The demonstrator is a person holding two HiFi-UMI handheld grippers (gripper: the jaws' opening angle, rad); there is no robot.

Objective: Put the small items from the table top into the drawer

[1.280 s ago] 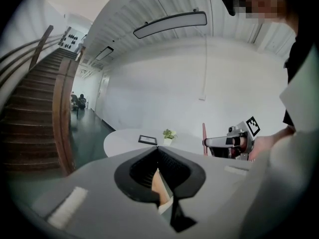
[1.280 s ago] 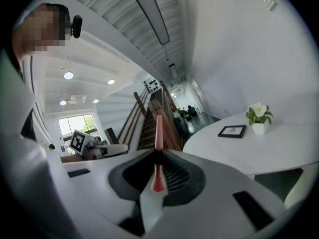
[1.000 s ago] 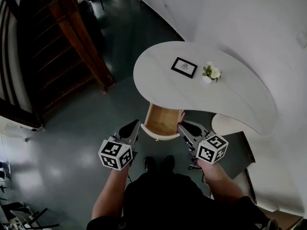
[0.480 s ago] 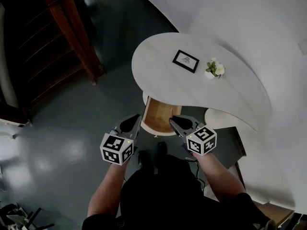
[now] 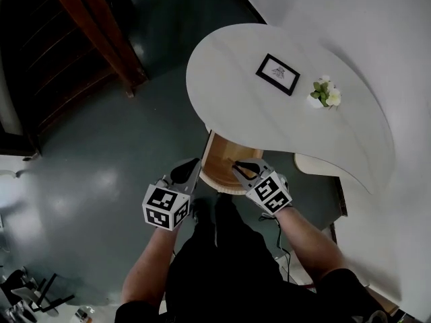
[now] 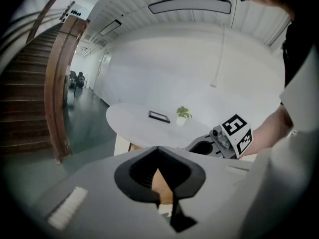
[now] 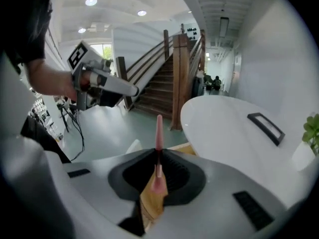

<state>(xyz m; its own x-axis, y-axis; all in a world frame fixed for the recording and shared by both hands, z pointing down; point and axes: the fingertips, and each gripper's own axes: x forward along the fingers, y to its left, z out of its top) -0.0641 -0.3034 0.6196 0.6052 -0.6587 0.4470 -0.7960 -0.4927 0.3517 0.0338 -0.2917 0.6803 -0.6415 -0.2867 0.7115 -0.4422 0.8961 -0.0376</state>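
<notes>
The white curved table bears a black picture frame and a small potted plant. Below its near edge the wooden drawer stands open. My right gripper hangs over the drawer's front right part. It is shut on a thin pink stick that points up between the jaws of the right gripper. My left gripper is beside the drawer's front left corner, shut and empty. The frame and the plant also show in the left gripper view.
A dark wooden staircase rises at the upper left over a dark glossy floor. A white wall curves behind the table. A low white rounded piece sits to the right of the drawer. A cable lies by my right forearm.
My right gripper has moved left with the pink stick, from the drawer's right edge to over its front part. The left gripper has hardly moved. The head view has shifted.
</notes>
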